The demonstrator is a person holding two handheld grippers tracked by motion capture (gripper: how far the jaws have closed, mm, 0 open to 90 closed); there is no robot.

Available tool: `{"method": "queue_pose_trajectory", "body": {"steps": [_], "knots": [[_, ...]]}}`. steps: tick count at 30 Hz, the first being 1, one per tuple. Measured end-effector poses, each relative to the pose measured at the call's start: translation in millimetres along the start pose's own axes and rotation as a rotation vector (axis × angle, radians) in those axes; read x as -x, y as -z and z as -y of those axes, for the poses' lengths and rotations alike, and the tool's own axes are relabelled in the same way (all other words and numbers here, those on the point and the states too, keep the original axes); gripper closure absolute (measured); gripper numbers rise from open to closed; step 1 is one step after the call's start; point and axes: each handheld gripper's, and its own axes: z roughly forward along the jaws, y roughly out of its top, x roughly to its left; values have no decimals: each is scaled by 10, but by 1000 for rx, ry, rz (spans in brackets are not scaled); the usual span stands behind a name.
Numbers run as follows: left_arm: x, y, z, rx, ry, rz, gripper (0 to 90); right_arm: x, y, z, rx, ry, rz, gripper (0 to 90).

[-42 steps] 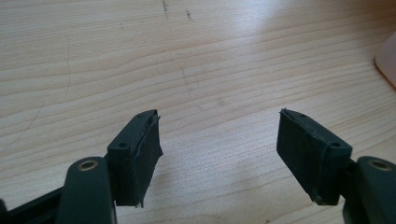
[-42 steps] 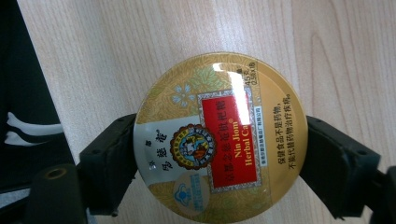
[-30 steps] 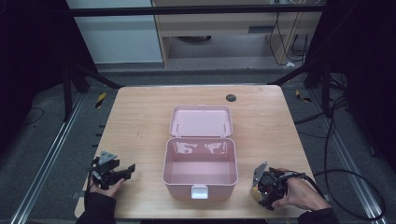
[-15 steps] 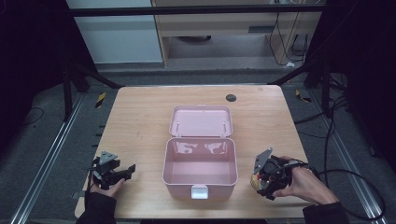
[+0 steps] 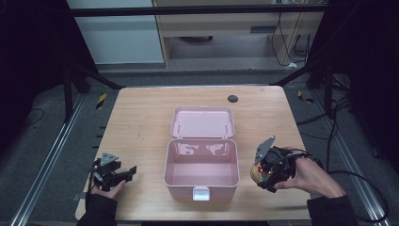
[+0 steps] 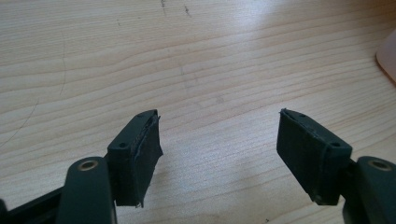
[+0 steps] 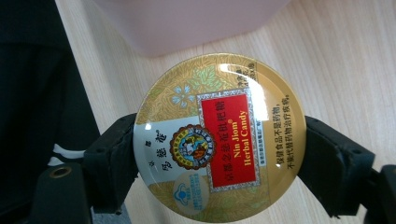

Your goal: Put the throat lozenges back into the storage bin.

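Gripping candy tin [image 7: 219,137], right tongs [image 7: 219,149]; left tongs [image 6: 219,154] spread.

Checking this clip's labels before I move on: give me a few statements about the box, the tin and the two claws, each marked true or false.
1. The pink box sits with its lid open. True.
2. The right claw holds a round candy tin. True; its jaws press on the tin's opposite edges.
3. The tin is inside the box. False: it is outside, off the box's right side, in the right claw.
4. The left claw grips a tin too. False: its jaws stand apart over the bare table with nothing between them.
5. The box holds several things. False: the part of its inside that shows is bare.
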Motion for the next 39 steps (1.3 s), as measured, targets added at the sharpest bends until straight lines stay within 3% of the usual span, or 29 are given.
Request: {"method": "queue_pose_trajectory", "body": {"steps": [22, 39], "knots": [[0, -3, -2, -2, 1, -1, 308, 64, 281, -333, 30, 26, 22, 205], [-3, -3, -3, 0, 1, 0, 310, 85, 283, -637, 34, 68, 11, 205]]}}
